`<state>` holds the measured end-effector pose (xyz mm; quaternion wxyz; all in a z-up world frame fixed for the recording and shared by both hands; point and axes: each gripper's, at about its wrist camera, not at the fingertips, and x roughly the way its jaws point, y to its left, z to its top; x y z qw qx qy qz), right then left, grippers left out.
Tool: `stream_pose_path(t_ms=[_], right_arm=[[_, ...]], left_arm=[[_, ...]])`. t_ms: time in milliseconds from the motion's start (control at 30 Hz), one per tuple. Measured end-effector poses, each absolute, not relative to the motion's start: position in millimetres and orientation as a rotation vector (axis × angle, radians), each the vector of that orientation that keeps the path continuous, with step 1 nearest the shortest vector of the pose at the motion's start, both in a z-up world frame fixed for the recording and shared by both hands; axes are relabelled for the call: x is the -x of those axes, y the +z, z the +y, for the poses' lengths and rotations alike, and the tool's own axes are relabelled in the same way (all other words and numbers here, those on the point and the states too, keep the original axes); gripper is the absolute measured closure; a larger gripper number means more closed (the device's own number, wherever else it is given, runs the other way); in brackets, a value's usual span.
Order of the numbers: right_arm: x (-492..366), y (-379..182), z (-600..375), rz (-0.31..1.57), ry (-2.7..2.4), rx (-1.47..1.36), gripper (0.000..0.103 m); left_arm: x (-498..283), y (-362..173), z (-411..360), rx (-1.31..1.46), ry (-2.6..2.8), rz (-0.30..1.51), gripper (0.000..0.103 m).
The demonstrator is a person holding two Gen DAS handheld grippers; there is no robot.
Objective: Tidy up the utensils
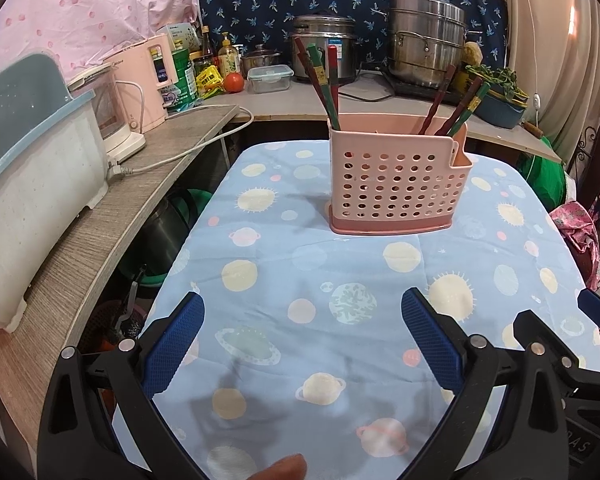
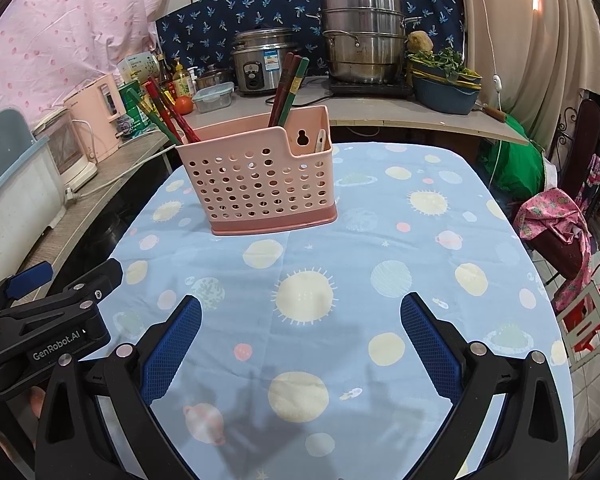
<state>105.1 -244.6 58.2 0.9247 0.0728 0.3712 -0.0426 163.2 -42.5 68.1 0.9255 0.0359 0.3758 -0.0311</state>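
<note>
Chopsticks [image 1: 324,80] all standing in the pink holder [image 1: 396,184] mid-table, on the planet cloth [image 1: 300,264]. Left gripper [image 1: 302,340] & right gripper [image 2: 300,340] both wide open, holding nothing, hovering near edge.

Pink perforated utensil holder [image 1: 396,184] upright on the tablecloth, red and green chopsticks [image 1: 324,80] leaning inside it

Home kitchen, cramped. Counter [image 1: 300,106] holds rice cooker [image 1: 324,46], steel steamer pot [image 1: 426,44], kettle [image 1: 144,80], bottles [image 1: 228,56], tomato [image 1: 233,82]. Planet-print cloth [image 1: 300,280] covers the table; curtains [image 2: 540,40] hang at right.
</note>
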Motion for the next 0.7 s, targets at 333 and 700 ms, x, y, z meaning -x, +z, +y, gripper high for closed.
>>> stream_pose_path(t_ms=[333,700], right_arm=[[-112,60,-244,0.761,-0.084,-0.148,0.007],[-119,61,-250,0.749,-0.095,-0.148,0.007]], left_arm=[[-173,62,-39,-0.053,-0.042,0.804,0.008],[-179,68,-42,-0.063,-0.048,0.776,0.008]])
